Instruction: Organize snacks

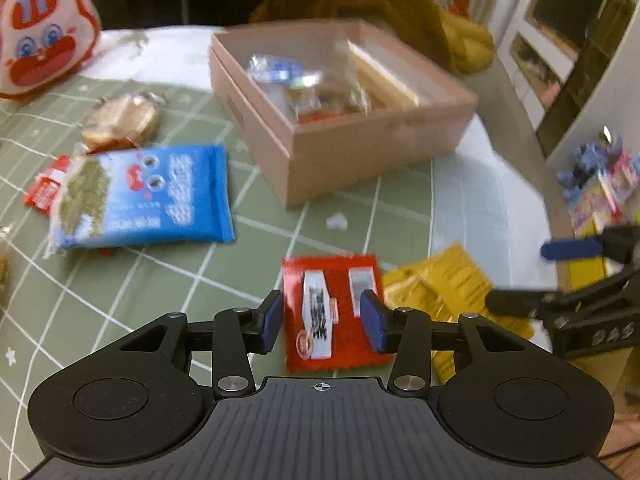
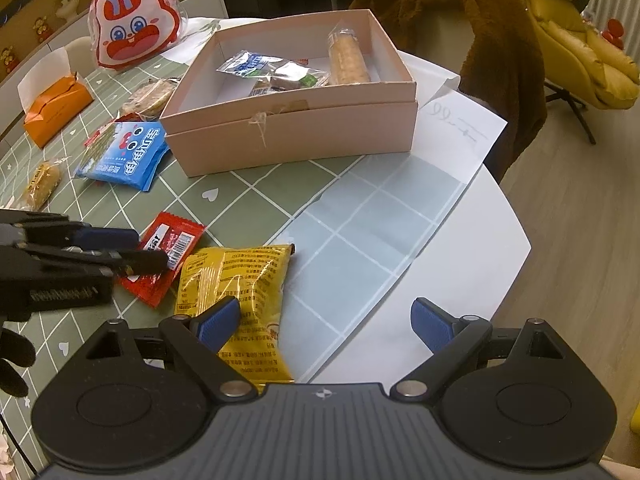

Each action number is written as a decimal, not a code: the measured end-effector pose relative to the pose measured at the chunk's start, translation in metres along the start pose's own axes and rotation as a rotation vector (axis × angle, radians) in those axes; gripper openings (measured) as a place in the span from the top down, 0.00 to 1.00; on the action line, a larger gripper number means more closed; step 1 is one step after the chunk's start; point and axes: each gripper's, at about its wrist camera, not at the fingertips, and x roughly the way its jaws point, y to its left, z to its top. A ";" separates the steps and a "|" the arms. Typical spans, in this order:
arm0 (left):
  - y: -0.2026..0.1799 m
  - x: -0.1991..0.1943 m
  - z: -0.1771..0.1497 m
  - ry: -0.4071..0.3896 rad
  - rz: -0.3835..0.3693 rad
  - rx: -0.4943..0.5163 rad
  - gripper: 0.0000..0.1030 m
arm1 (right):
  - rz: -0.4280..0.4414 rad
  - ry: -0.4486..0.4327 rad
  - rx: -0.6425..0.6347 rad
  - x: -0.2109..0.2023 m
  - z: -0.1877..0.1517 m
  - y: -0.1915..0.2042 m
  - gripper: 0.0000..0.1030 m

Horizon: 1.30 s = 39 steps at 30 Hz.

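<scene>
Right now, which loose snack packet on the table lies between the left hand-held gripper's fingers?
The red packet, framed by the left hand-held gripper. The yellow packet lies beside it; the blue packet is farther off.

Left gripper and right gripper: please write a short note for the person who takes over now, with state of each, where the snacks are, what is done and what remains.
Left gripper: jaws part open over the red snack packet, which lies flat on the table; pads do not press it.
Right gripper: open wide, nothing held, above the yellow snack bag.
Pink box: already holds a cracker roll and several small wrapped packets.
Left on the green checked tablecloth: red packet, yellow bag, blue seaweed pack, round clear-wrapped rice cakes, a small biscuit pack.
</scene>
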 end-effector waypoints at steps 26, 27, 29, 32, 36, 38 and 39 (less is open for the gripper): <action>-0.001 0.007 0.001 -0.006 0.080 -0.003 0.41 | -0.004 -0.012 0.004 -0.004 -0.001 -0.004 0.09; 0.001 0.012 0.001 0.020 0.064 -0.021 0.41 | -0.001 -0.012 0.004 -0.005 -0.001 -0.003 0.09; -0.001 0.017 0.001 0.032 0.053 -0.010 0.39 | 0.007 -0.012 -0.003 -0.005 -0.001 -0.001 0.09; -0.008 0.022 0.006 0.034 0.072 0.023 0.35 | 0.018 -0.017 -0.017 -0.008 -0.001 0.002 0.09; -0.014 0.029 0.008 0.030 0.104 0.054 0.33 | 0.063 -0.012 0.001 -0.013 -0.001 0.003 0.09; -0.017 0.027 0.006 0.035 0.112 0.068 0.35 | 0.090 -0.003 0.010 -0.013 -0.002 0.004 0.09; -0.017 0.024 0.004 0.041 0.100 0.069 0.35 | 0.101 0.003 0.009 -0.013 -0.002 0.007 0.09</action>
